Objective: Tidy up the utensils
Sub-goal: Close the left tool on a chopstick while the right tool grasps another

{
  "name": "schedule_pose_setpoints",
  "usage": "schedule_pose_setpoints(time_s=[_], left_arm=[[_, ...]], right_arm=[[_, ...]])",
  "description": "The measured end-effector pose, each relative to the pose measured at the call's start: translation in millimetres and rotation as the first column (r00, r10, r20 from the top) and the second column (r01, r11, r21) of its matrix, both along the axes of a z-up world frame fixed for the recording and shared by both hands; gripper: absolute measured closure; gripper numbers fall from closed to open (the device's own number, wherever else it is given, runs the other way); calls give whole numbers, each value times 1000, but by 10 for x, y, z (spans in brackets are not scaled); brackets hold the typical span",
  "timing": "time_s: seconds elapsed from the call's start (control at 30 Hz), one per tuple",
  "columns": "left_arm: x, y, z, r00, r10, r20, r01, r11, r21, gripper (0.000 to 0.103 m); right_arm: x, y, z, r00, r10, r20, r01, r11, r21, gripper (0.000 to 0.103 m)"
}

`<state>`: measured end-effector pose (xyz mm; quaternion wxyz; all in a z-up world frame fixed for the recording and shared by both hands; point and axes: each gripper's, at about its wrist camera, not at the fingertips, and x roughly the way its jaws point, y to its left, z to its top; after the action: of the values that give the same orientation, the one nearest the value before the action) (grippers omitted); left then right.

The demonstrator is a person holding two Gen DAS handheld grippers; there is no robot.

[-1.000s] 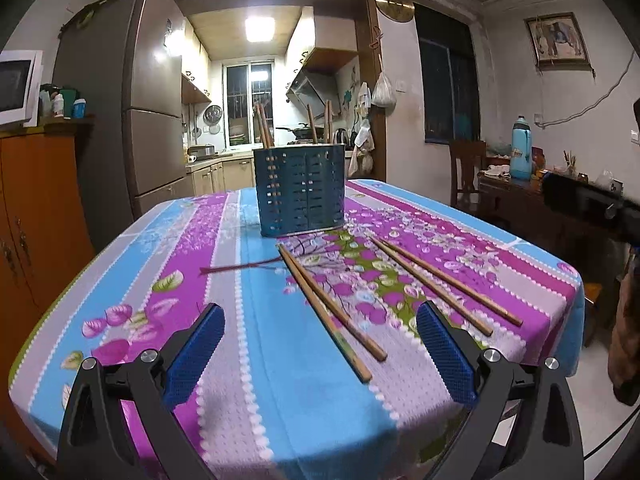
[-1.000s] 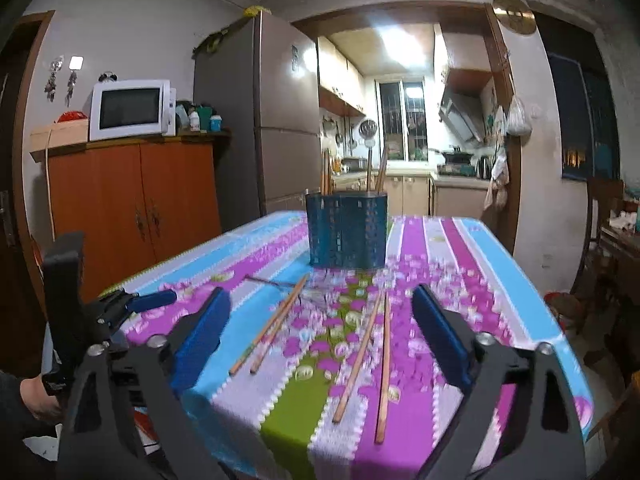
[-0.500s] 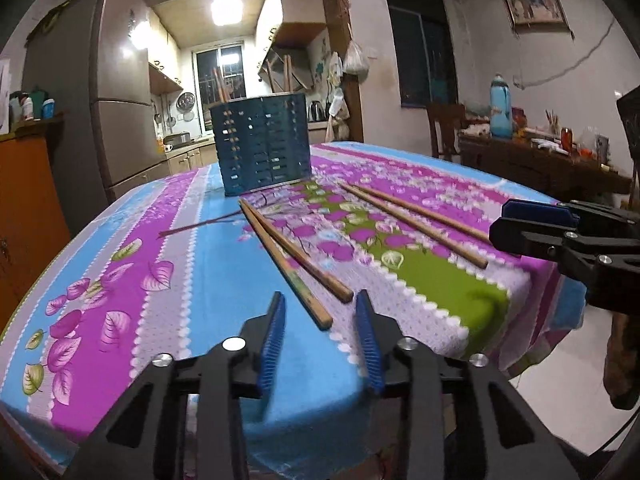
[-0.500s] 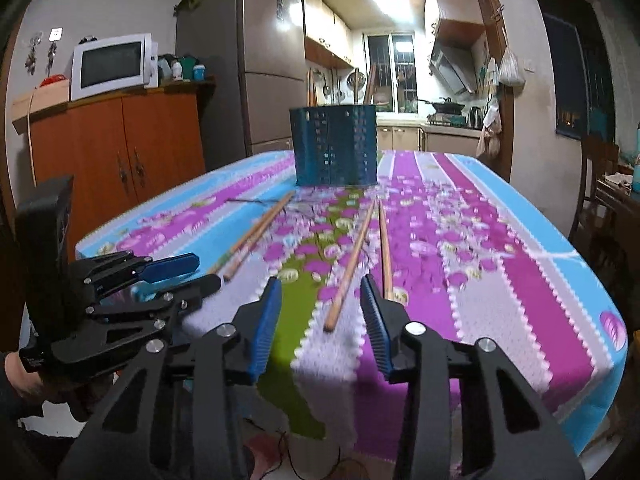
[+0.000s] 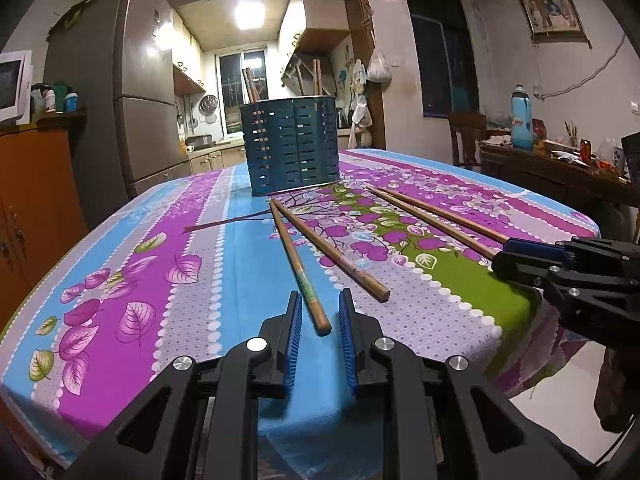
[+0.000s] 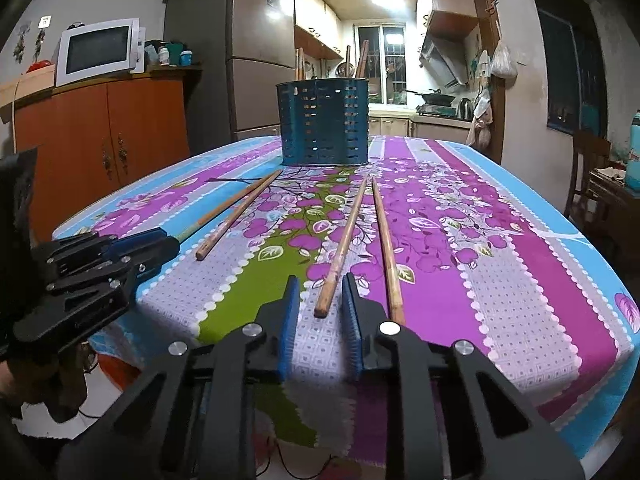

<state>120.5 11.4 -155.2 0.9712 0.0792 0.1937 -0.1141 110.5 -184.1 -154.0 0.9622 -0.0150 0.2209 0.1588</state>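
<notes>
A blue slotted utensil holder (image 5: 294, 144) stands at the table's far end with several chopsticks upright in it. Two pairs of wooden chopsticks lie on the flowered tablecloth. My left gripper (image 5: 320, 300) is closing around the near end of one chopstick (image 5: 298, 264). That tip lies between the blue pads with a gap on each side. My right gripper (image 6: 319, 284) is closing the same way around the end of another chopstick (image 6: 342, 244), pads not touching it. Its partner (image 6: 386, 248) runs just outside the right finger. Each gripper also shows at the table edge in the other's view.
An orange cabinet (image 6: 100, 140) with a microwave (image 6: 100, 50) and a tall fridge (image 6: 252, 52) stand to the left. A dark side table (image 5: 560, 168) with a blue bottle (image 5: 522, 118) and a chair (image 5: 466, 136) stand to the right. The table's near edge (image 5: 304, 420) lies under both grippers.
Both grippers have come down to the table's near edge and narrowed from wide open to a slim gap, each now bracketing the near end of a chopstick.
</notes>
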Motion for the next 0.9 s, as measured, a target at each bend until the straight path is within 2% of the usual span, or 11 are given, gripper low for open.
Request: schedule_pose_setpoints(time_s=[0.73, 0.77, 0.8, 0.9], left_arm=[[-70, -10, -90, 998, 26, 62, -24, 999, -33, 83], [-69, -8, -85, 998, 27, 58, -25, 999, -39, 84], [-68, -8, -80, 998, 30, 56, -28, 999, -41, 92], [-72, 5, -72, 998, 46, 52, -43, 998, -51, 93]], right_arm=[[-62, 38, -48, 997, -46, 59, 46, 999, 4, 87], [-56, 37, -48, 997, -42, 58, 42, 999, 6, 93], [-56, 41, -48, 997, -43, 58, 42, 999, 9, 96], [-66, 26, -54, 997, -48, 57, 46, 999, 27, 96]])
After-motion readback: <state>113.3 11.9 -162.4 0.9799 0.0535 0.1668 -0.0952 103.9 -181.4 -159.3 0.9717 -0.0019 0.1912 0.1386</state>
